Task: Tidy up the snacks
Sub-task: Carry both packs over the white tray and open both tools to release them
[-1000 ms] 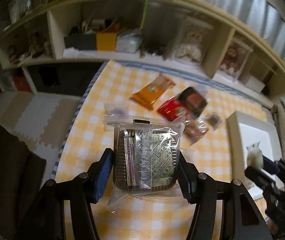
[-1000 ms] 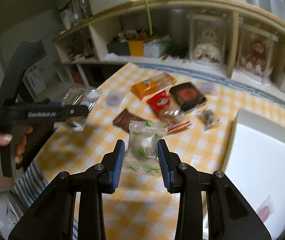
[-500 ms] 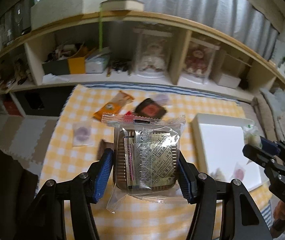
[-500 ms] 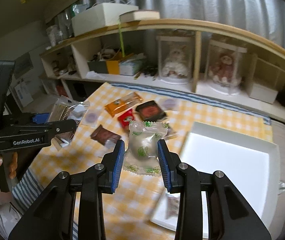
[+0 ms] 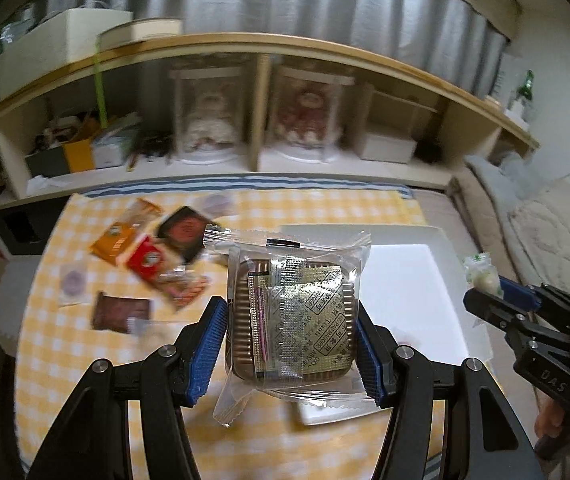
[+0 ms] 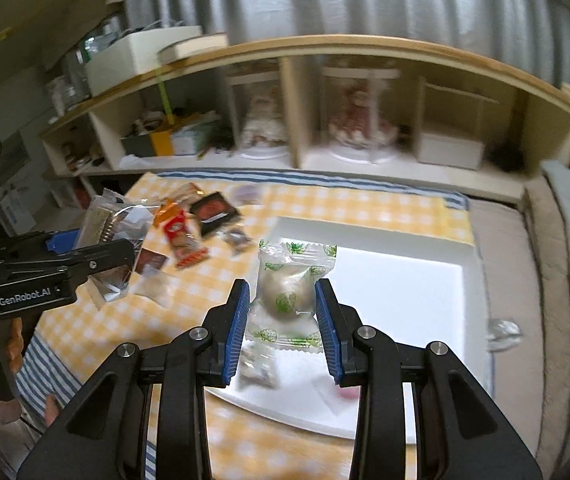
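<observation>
Both tongs are clenched on snacks: the left gripper (image 5: 291, 344) is squeezed on a clear pack of a brown ridged cake (image 5: 291, 312), and the right gripper (image 6: 283, 322) is squeezed on a round sweet in a green-printed wrapper (image 6: 291, 292). Both are held above the white tray (image 6: 405, 276). The snacks left on the yellow checked cloth (image 5: 85, 352) are blurred, and two packets in the tray are half hidden.

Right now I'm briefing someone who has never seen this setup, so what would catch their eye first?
Probably the two held snacks: the left claw grips a clear-wrapped pastry tray, and the right claw pinches a round sweet in green-printed wrap over the white tray. Next, the loose snack packets on the yellow checked tablecloth, left of that tray.
</observation>
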The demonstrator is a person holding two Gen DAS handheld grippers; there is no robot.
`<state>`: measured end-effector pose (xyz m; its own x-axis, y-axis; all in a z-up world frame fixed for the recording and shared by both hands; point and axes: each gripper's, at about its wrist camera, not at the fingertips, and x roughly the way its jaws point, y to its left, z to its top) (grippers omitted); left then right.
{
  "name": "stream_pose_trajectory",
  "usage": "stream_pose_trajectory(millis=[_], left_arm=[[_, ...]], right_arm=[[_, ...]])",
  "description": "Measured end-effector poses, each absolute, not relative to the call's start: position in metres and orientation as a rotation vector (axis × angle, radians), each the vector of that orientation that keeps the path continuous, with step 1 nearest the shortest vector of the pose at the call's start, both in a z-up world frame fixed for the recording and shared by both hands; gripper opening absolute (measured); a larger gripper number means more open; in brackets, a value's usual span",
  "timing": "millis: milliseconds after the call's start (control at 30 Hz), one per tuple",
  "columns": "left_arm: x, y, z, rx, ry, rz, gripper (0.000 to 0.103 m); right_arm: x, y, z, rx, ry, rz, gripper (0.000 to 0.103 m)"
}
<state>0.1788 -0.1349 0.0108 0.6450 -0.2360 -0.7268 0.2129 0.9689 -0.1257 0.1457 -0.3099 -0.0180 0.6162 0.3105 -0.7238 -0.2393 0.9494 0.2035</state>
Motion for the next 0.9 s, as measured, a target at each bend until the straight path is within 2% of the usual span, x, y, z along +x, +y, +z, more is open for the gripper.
stream_pose_trajectory(millis=[333, 900], left_arm=[[0.215, -0.213, -0.033, -0.066, 0.911, -0.383, 0.058], [0.289, -0.325, -0.165, -0.251, 1.130, -0.597, 0.058]], right_arm=[[0.130, -0.390, -0.035, 0.136, 0.892, 0.214, 0.035], [0.115, -0.473, -0.088, 0.171, 0.986, 0.105, 0.035]])
